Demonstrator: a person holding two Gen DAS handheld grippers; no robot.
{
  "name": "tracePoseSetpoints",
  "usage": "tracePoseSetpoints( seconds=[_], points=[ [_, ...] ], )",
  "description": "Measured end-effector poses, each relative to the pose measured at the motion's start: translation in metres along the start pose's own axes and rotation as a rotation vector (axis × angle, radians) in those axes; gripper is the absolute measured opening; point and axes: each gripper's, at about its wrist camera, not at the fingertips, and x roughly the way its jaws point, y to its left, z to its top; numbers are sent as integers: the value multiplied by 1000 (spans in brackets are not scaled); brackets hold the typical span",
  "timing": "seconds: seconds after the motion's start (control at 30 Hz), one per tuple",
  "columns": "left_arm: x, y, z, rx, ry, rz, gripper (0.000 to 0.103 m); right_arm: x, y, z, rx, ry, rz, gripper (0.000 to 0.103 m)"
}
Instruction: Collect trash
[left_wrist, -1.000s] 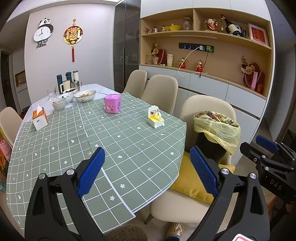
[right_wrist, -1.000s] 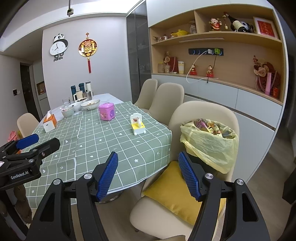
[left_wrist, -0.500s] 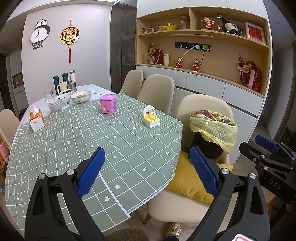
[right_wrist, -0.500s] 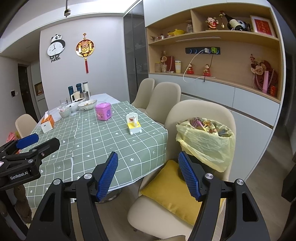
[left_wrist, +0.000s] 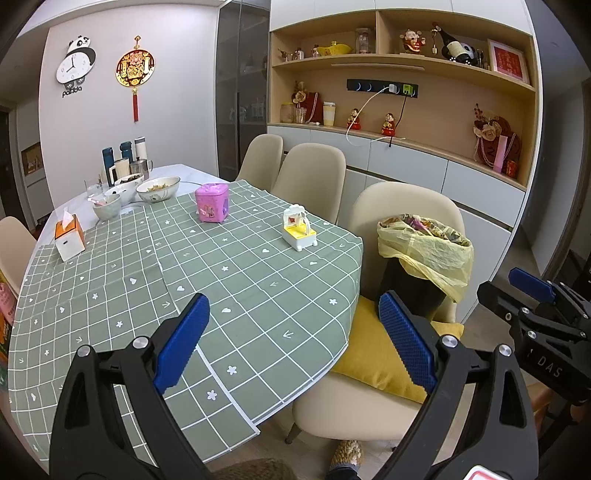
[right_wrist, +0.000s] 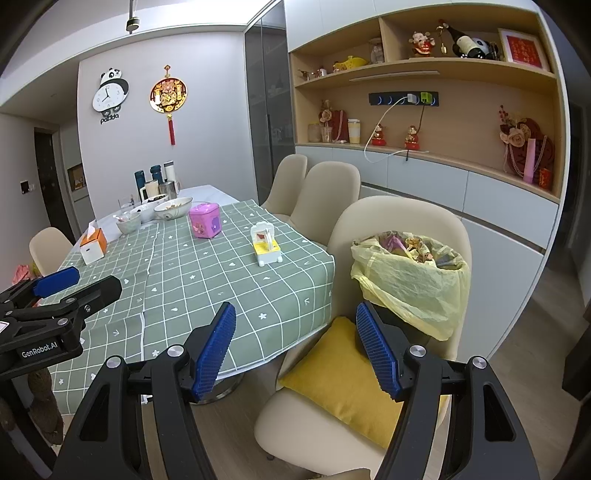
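Left gripper (left_wrist: 291, 339) and right gripper (right_wrist: 295, 347) both hang spread and empty; a full bin (right_wrist: 410, 273) stands on the chair (right_wrist: 369, 229) beside the table (right_wrist: 207, 280).

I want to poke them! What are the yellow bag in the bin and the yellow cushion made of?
The yellow bag looks like thin plastic film: slightly see-through, crinkled, a bit shiny, folded over the dark bin. The yellow cushion looks like soft matte fabric, probably woven cloth, with no shine and gentle sagging on the chair seat.
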Motion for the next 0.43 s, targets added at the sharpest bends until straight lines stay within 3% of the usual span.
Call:
tracePoseSetpoints(
  seconds=[0.23, 0.37, 0.43],
  points=[
    [22, 15, 3, -66, 43, 19, 89, 28, 5, 10, -31, 48, 18, 64],
    [56, 49, 5, -140, 98, 91, 89, 66, 16, 24, -71, 91, 57, 64],
    [89, 94, 1, -231, 153, 185, 89, 104, 31, 34, -106, 134, 112, 64]
  ],
)
